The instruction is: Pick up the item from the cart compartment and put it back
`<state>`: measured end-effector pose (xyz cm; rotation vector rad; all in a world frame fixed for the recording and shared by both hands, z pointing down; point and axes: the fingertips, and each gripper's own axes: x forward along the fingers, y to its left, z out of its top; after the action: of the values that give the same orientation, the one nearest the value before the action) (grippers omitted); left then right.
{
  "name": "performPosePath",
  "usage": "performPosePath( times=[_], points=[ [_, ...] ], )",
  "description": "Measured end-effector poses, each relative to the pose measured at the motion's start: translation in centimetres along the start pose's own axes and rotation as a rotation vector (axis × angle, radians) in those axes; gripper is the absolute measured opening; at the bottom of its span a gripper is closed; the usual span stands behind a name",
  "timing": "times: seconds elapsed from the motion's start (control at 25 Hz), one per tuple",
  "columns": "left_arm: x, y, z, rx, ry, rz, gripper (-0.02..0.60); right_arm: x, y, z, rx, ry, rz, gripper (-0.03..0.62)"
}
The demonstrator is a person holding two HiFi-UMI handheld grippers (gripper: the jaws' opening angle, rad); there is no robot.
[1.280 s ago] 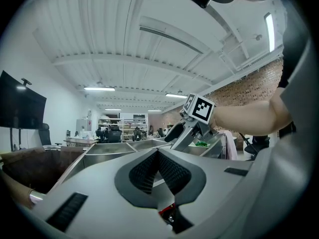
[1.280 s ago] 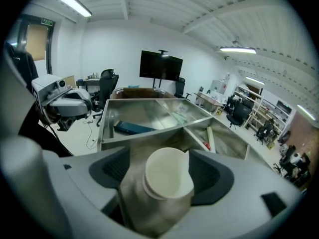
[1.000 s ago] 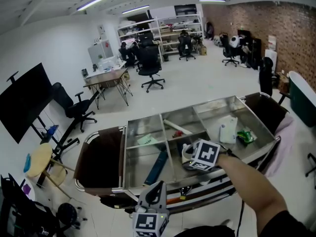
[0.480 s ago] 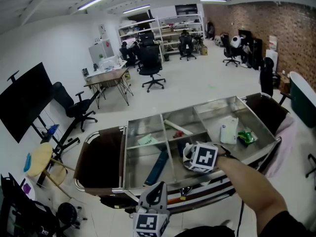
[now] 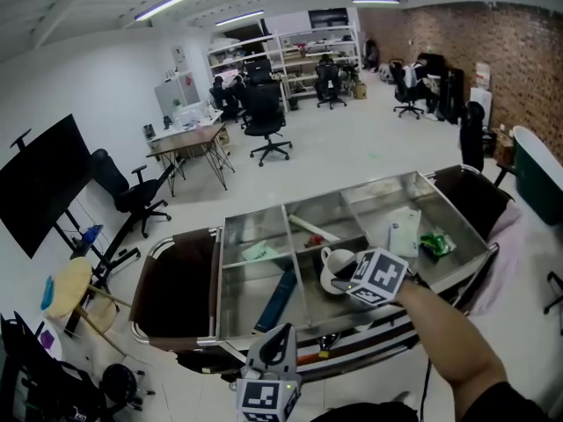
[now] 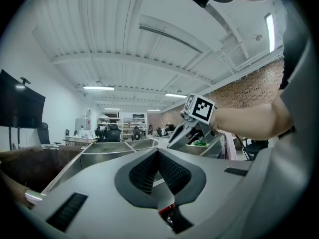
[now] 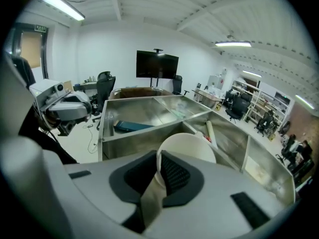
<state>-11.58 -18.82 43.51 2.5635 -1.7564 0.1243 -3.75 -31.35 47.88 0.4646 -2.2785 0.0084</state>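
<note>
A white mug [image 5: 335,266] hangs over the middle compartment of the steel cart [image 5: 222,275], its rim pinched by my right gripper [image 5: 345,277]. In the right gripper view the mug's wall [image 7: 187,151] stands between the two pads, which press on it as the jaws are still closing [image 7: 158,176]. My left gripper [image 5: 274,345] waits below the cart's near edge with its jaws together and nothing in them [image 6: 158,171]. From the left gripper view, the right gripper [image 6: 178,138] shows above the cart.
A blue flat item [image 5: 279,297] lies in the left compartment beside a paper slip [image 5: 259,251]. A white tube [image 5: 308,227] rests in the middle bay. The right bay holds a white pouch [image 5: 403,233] and a green packet [image 5: 437,243]. Office chairs and desks stand behind.
The right gripper closed on the mug's rim and lifted it slightly up and to the right. The left gripper stayed still.
</note>
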Motion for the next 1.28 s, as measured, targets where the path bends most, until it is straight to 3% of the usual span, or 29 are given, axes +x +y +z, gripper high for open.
performPosePath(
  times=[0.24, 0.6, 0.84, 1.08, 1.28],
  points=[
    [0.1, -0.5, 0.2, 0.003, 0.002, -0.009, 0.000, -2.4, -0.1, 0.6, 0.052, -0.102, -0.016, 0.046],
    [-0.3, -0.4, 1.2, 0.001, -0.028, -0.005, 0.000, -10.6, 1.3, 1.3, 0.249, -0.468, -0.071, 0.046],
    [-0.4, -0.4, 1.5, -0.001, -0.038, -0.010, 0.000, -15.0, 2.6, 0.5, 0.290, -0.573, -0.108, 0.044],
    [-0.2, -1.2, 2.1, -0.018, -0.054, -0.031, 0.000, -19.2, 5.0, -1.5, 0.397, -0.707, -0.139, 0.044],
    [0.0, -1.0, 2.3, -0.038, -0.053, -0.028, 0.000, -19.6, 6.4, -3.5, 0.427, -0.724, -0.127, 0.044]
  ],
)
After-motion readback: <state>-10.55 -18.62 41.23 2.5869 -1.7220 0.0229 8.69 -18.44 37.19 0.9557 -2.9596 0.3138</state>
